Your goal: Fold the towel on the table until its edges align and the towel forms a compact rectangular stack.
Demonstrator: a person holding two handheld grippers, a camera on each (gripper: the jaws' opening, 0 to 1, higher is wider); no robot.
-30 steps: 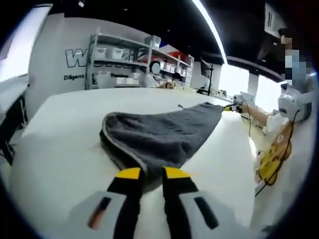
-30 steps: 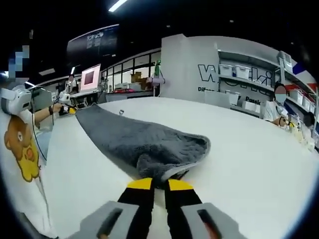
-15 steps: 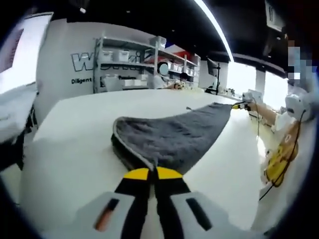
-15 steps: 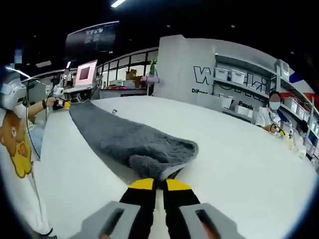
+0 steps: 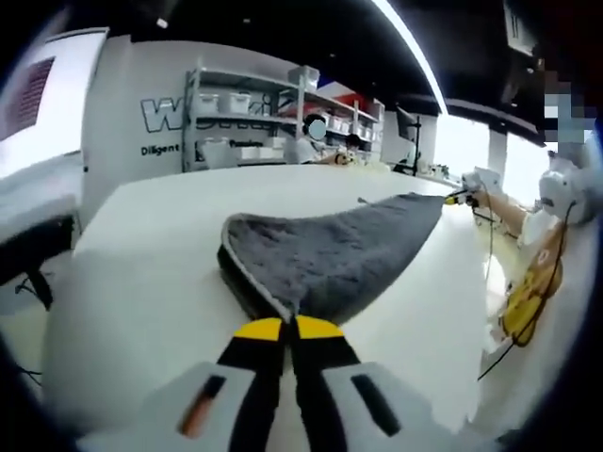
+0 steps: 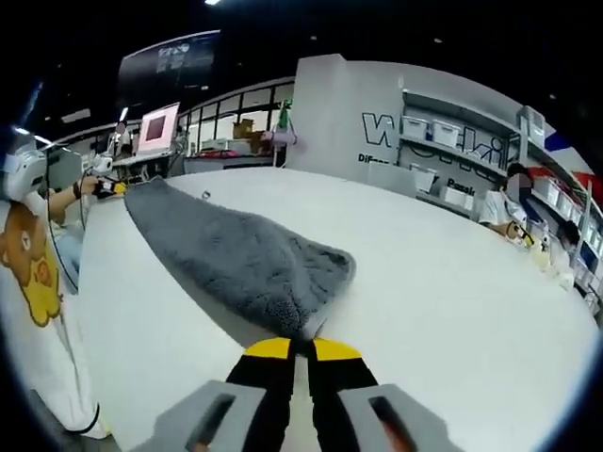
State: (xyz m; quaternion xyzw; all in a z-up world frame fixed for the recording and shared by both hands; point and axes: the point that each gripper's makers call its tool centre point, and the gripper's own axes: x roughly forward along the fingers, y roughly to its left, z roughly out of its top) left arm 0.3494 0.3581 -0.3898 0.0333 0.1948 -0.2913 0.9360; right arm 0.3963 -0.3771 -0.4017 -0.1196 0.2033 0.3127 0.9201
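Note:
A dark grey towel [image 5: 330, 254] lies folded over on the white table [image 5: 160, 254], stretching away toward the far right corner. My left gripper [image 5: 287, 329] is shut on the towel's near corner, yellow tips pressed together. In the right gripper view the same towel [image 6: 236, 264] runs from the far left edge toward me. My right gripper [image 6: 293, 349] is shut on its other near corner. At the towel's far end the other gripper's yellow tips [image 5: 456, 200] show small, and likewise the yellow tips [image 6: 111, 186] in the right gripper view.
A person in a white shirt stands at the table's edge [image 5: 542, 273], also the person [image 6: 28, 273]. Shelves with white bins [image 5: 254, 122] line the back wall. A seated person [image 6: 504, 207] is beyond the table. A monitor [image 6: 158, 132] stands at the far left.
Both grippers have closed on the towel's near corners and pulled it toward me. The bulging fold has flattened and the towel lies smoother.

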